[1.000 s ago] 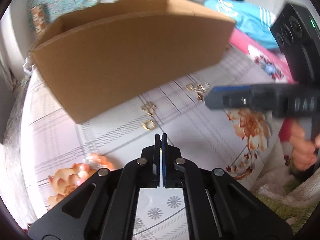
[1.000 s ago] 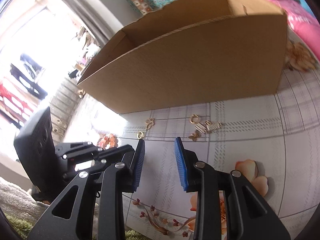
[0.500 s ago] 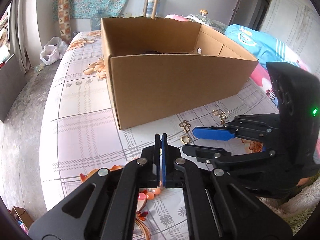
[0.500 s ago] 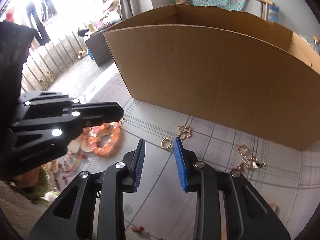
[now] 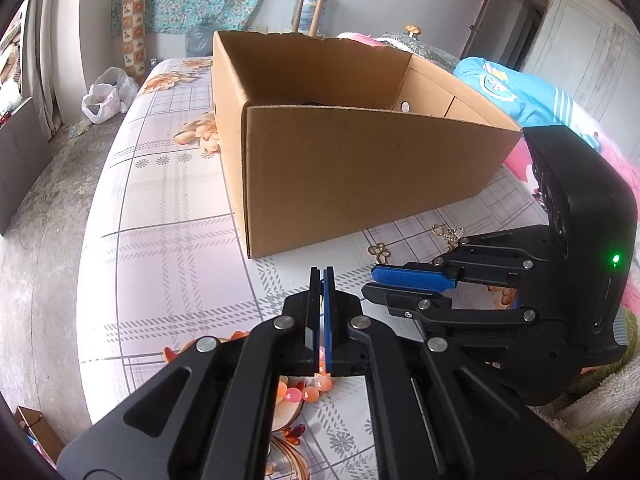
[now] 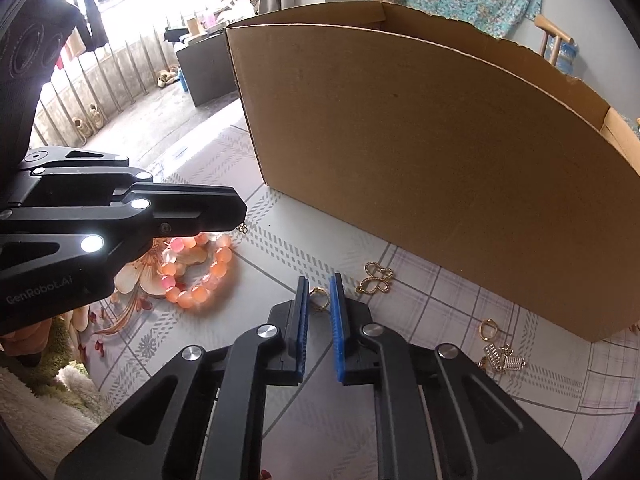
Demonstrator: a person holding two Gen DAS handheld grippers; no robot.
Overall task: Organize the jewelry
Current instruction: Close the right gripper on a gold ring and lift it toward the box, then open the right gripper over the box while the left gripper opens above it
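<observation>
Cardboard box (image 5: pixel 360 168) fills 12 o'clock in the left view, its floor hidden; left gripper (image 5: pixel 322 276) is pressed shut, empty. In the right view, right gripper (image 6: pixel 319 280) is closing narrowly around a gold ring (image 6: pixel 319 295); bracelet (image 6: pixel 200 272) lies at 9 o'clock, charms (image 6: pixel 376 278) at 2.

A box (image 6: pixel 440 168) is set on the bed (image 5: pixel 160 248). Before its near wall, a clasp (image 6: pixel 376 278), a ring (image 6: pixel 319 295), a second ring (image 6: pixel 489 328) and charms (image 6: pixel 502 358) are spread. A bracelet (image 6: pixel 200 272) lies left of them, under the left gripper (image 6: pixel 240 212). The first ring is seen between the closing jaws of the right gripper (image 6: pixel 319 292).
</observation>
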